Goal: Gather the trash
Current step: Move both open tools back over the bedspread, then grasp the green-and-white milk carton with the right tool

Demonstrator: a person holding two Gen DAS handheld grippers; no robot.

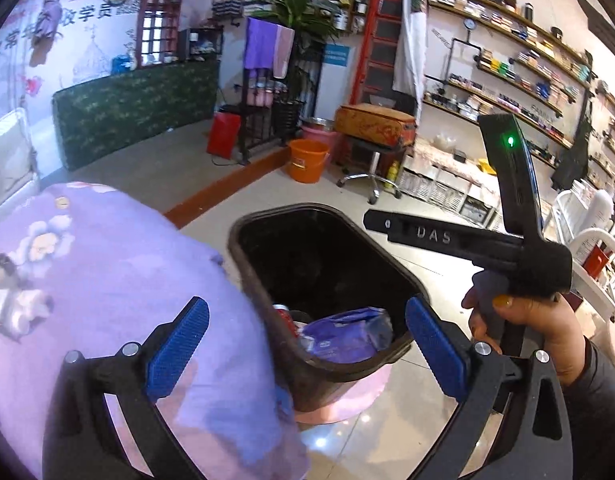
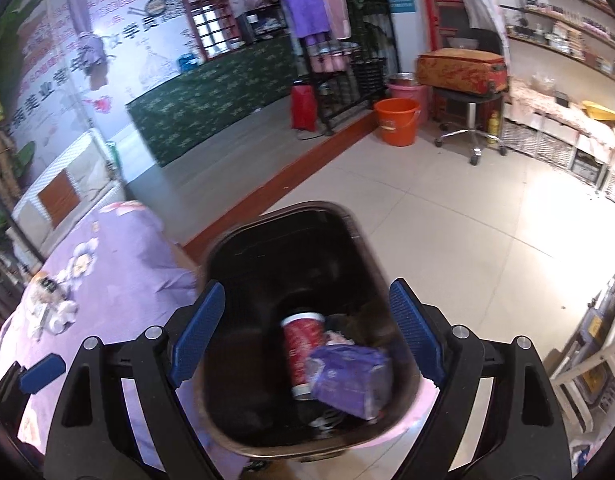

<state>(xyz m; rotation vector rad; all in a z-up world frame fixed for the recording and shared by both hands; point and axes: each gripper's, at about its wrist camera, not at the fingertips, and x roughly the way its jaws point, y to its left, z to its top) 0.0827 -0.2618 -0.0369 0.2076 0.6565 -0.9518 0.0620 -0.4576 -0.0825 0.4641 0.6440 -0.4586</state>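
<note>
Both of your tools stood released over the trash bin. Your left tool had its blue pads spread wide with nothing between them, and your right tool was parted just as plainly, framing the bin's mouth without gripping anything. In the left view your right hand showed wrapped around the handle of its tool.

The collected trash lay at the bottom of the bin: a red can on its side and a purple plastic packet leaning against it, touching. The can looked light and stiff but round and smooth, likely to roll or slip unless you took it across its middle. The packet looked soft and crinkly; it would probably crush under the pads, so a pinch on a bunched edge seemed safest.

More scraps waited on the purple flowered cloth of the worktop beside the bin: small pale bits, apparently crumpled paper and light enough to flutter. They were too blurred and small to name with certainty. Dark, tangled material under the packet could not be made out, and the bin's near wall hid part of its floor.
</note>
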